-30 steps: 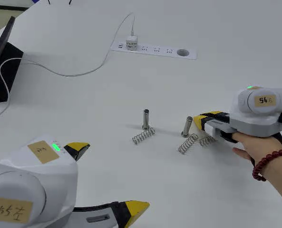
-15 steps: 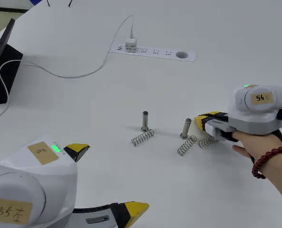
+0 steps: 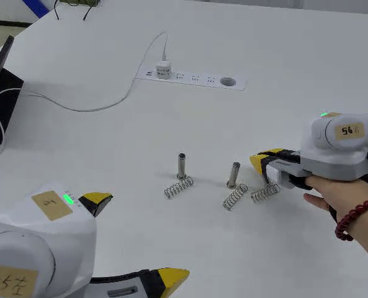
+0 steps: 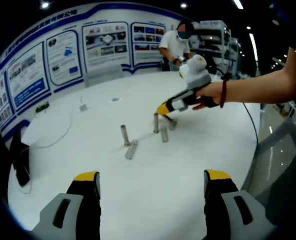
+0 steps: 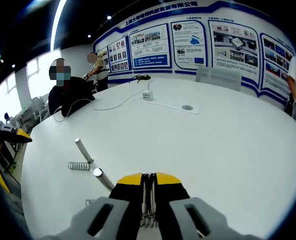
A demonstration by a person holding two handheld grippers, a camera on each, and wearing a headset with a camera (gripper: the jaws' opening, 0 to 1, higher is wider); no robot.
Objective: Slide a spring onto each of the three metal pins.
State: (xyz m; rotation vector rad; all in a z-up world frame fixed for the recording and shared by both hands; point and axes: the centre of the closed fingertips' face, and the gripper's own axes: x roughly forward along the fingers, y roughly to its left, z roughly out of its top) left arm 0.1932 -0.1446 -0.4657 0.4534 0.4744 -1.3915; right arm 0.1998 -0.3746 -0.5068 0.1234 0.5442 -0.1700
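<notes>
White tabletop (image 3: 283, 81); right fingers (image 5: 133, 182) pinched on a pin (image 5: 148, 200) just beside a spring (image 3: 265, 192); left fingers (image 4: 86, 176) spread.

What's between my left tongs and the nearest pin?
Mostly bare table, then one spring lying loose just in front of that pin, as the left gripper view shows.

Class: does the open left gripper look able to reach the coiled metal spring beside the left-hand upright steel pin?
Probably yes. The left gripper stands open, with only bare white table between it and the coiled metal spring; the right gripper is off by the other steel pin.
</notes>
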